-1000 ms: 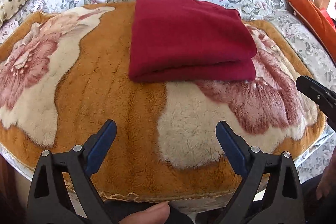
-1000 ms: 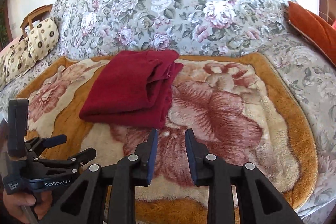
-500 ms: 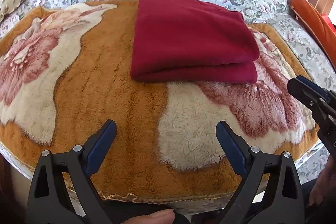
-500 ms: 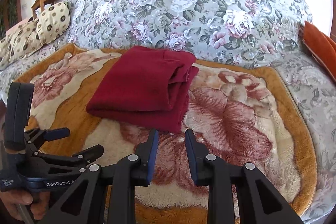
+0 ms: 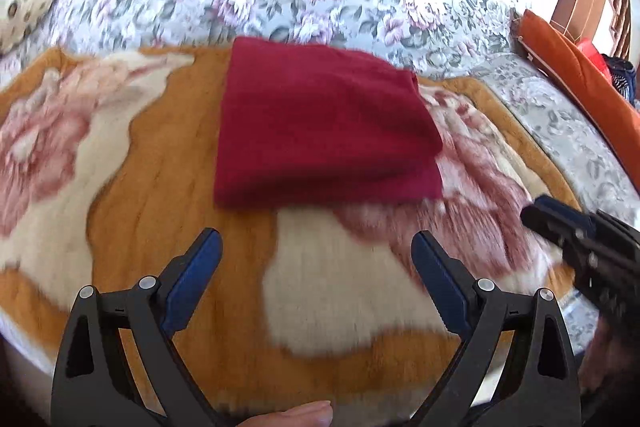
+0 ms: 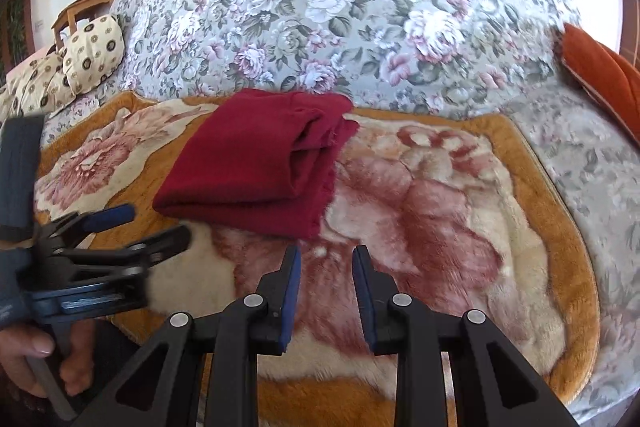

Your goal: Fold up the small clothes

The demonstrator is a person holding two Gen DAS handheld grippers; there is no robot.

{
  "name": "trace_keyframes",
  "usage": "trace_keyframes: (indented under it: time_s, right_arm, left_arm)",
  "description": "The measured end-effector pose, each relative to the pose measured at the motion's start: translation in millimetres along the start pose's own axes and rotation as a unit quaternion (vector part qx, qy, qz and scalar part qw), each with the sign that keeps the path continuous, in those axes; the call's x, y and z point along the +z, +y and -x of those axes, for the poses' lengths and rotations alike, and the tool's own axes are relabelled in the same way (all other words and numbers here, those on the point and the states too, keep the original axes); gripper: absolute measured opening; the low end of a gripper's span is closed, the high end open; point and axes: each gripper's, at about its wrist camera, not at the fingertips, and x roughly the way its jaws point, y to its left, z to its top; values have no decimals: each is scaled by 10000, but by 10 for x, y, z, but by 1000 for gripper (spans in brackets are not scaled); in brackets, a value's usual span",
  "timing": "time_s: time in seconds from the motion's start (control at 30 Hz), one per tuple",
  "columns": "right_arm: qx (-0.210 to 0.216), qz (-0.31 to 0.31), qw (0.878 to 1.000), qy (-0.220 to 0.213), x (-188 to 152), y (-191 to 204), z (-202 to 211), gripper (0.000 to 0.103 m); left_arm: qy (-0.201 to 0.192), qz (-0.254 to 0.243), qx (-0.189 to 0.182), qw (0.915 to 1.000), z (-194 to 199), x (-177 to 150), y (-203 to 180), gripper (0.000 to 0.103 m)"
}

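Dark red garment (image 5: 320, 123) lies folded into a compact rectangle on plush floral blanket (image 5: 168, 211), approx centre-rear of blanket, near its far edge. Fabric looks fleecy/knit, uniform crimson, no print. In right wrist view the garment (image 6: 260, 163) shows stacked layers w/ open edges facing 3 o'clock; folded edge runs along near side. Top layer sits slightly short of bottom layer at near-right corner.

Left tool (image 5: 316, 259): fingers spread wide, holding nothing, hovering over blanket at 6 o'clock of garment, apart from it. Left view motion-blurred.

Right tool (image 6: 326, 281): fingers narrowly parted, nothing between them, at approx 5 o'clock of garment, not touching.

Blanket rests on floral-upholstered sofa (image 6: 340, 7); orange cushion (image 6: 600, 67) at 3 o'clock, spotted cream pillow (image 6: 94, 53) at 9 o'clock.
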Motion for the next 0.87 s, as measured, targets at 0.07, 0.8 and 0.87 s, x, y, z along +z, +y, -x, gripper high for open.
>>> trace_keyframes:
  time_s: [0.07,0.8,0.87]
  right_arm:
    - [131,-141,9998,-49,-64,-73,106,25]
    - [-90,-108,9995,-299,-364,170,365,25]
    - [-61,-121,9995,-289,-366,172,357,25]
  left_arm:
    - [149,40,-116,9998,66,-121,14,96]
    - [4,-49,85,10000,155,-172,13,96]
    - [-13,-83,104,9999,157,-177,-2,96]
